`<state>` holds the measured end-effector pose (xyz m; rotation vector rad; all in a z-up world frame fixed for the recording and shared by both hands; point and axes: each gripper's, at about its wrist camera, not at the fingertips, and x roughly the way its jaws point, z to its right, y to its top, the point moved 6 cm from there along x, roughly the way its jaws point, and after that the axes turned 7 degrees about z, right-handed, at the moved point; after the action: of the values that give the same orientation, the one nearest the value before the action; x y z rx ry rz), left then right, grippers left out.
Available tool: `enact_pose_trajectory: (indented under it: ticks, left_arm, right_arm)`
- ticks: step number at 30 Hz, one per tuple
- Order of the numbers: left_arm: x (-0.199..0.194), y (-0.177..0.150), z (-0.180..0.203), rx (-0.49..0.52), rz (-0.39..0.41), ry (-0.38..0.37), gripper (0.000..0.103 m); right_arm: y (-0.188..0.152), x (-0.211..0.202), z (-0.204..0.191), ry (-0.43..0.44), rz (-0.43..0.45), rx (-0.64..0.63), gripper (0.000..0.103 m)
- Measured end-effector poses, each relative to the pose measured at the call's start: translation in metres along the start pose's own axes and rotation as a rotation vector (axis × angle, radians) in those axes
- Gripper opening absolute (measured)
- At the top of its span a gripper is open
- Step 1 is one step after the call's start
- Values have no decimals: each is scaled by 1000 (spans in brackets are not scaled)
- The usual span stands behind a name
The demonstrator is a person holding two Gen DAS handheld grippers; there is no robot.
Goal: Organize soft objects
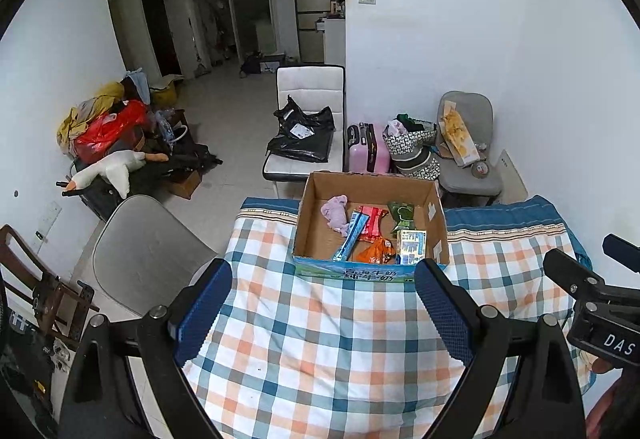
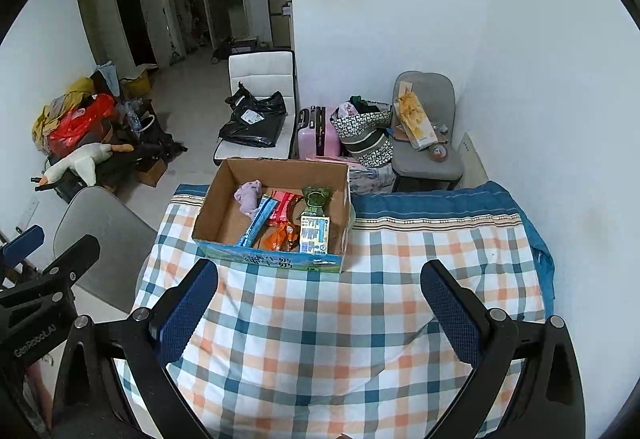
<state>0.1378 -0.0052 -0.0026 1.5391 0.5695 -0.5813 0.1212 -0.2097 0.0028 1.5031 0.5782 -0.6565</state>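
Observation:
An open cardboard box (image 1: 316,207) (image 2: 218,199) stands at the far end of the checked tablecloth (image 1: 320,339) (image 2: 340,319). Inside lie a lilac soft toy (image 1: 335,213) (image 2: 249,197), a blue packet (image 1: 352,237) (image 2: 256,221), a red packet (image 1: 372,221) (image 2: 282,209), an orange packet (image 1: 376,251) (image 2: 280,237), a green packet (image 1: 402,213) (image 2: 314,199) and a small carton (image 1: 412,247) (image 2: 316,235). My left gripper (image 1: 324,271) hovers open just short of the box, nothing between its fingers. My right gripper (image 2: 320,271) is open and empty too, over the cloth to the box's right front.
A grey chair (image 1: 144,255) (image 2: 100,239) stands left of the table. Beyond are a white chair with a black bag (image 1: 304,131) (image 2: 256,119), a pink suitcase (image 1: 368,147) (image 2: 316,131), a patterned bag (image 1: 412,147), a grey chair (image 1: 468,143) (image 2: 428,135) and floor clutter with a plush goose (image 1: 108,171) (image 2: 78,163).

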Motion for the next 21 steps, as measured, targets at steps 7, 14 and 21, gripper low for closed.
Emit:
enact_pose_trajectory:
  ticks: [7,14,21]
  left_arm:
    - [-14,5,1,3,20,-6,93]
    - [-17,7,1,7,30,-10,93]
    - [-19,8,0,7,33,-12,94]
  right_arm:
    - [1,-9,1,-7,17,9,103]
    - [1,-14,3,-8,24,19,103]
    - [1,-15,4,-6,22,20,103]
